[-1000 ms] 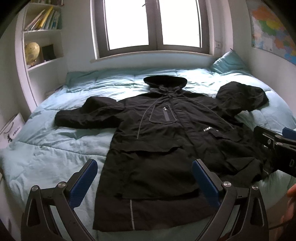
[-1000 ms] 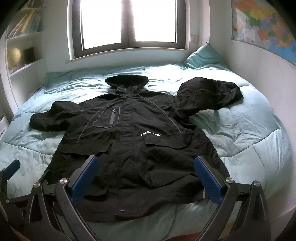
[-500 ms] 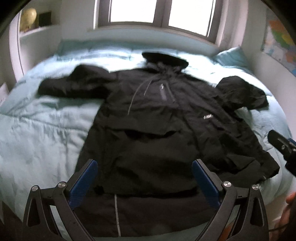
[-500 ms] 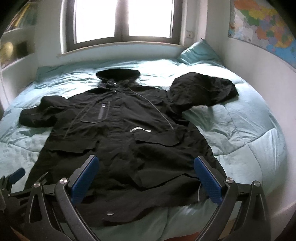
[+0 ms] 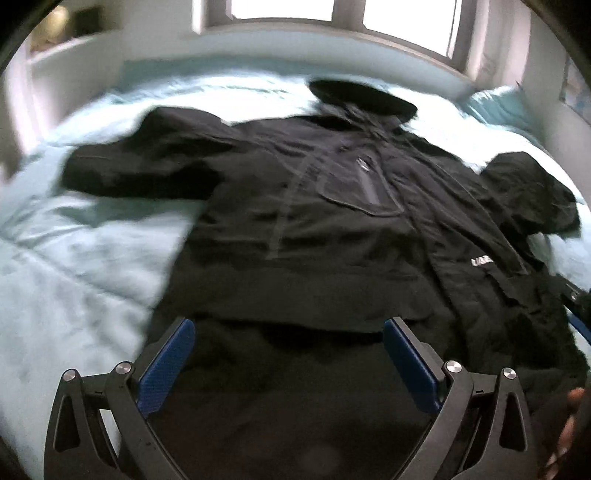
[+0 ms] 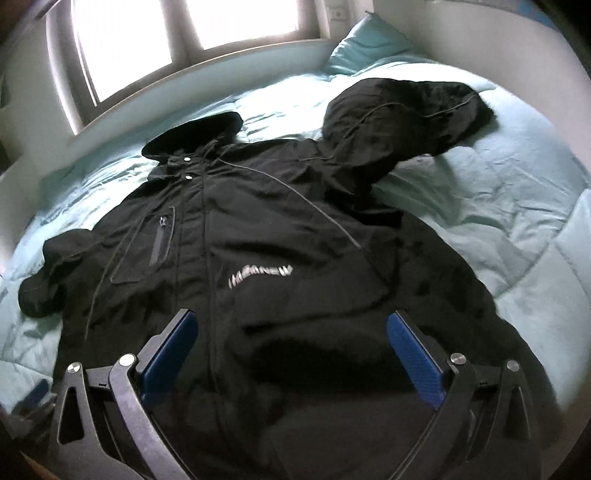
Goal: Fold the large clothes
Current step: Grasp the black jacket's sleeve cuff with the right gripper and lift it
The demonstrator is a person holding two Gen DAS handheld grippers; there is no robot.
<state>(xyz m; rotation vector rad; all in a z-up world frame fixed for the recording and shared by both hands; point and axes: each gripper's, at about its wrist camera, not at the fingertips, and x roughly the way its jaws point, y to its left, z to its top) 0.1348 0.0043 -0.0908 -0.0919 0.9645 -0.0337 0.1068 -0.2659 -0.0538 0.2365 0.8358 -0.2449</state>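
We see the black coat (image 6: 280, 258) lying face up on the light blue quilt (image 6: 498, 206) of the bed, with its hood (image 6: 195, 134) toward the window (image 6: 184, 33) and its hem toward us. The front is closed, and a white logo (image 6: 260, 275) and a chest pocket (image 6: 155, 243) are visible. One sleeve (image 5: 147, 162) lies stretched out to the left side, while the other sleeve (image 6: 402, 118) is bent back on itself into a heap near the pillow (image 6: 369, 44).

Compared with one second ago, both cameras are now much nearer to the coat and lower over it; the coat fills most of each view, and the left view is blurred by the motion. The coat itself has not moved, and no fold is made yet.

The left gripper (image 5: 288, 362) hangs over the lower part of the coat with its blue fingers (image 5: 166, 365) wide apart and nothing between them. The right gripper (image 6: 291, 358) is the same, spread wide over the cloth below the logo, holding nothing. At the right edge of the left view we can see a part of the right tool and a little of a hand (image 5: 570, 424).

We judge that the approach is almost finished and the first grasp comes next, probably at the hem or at the sides. The bunched sleeve will perhaps need to be straightened first, because the thick cloth may slip or fold unevenly.
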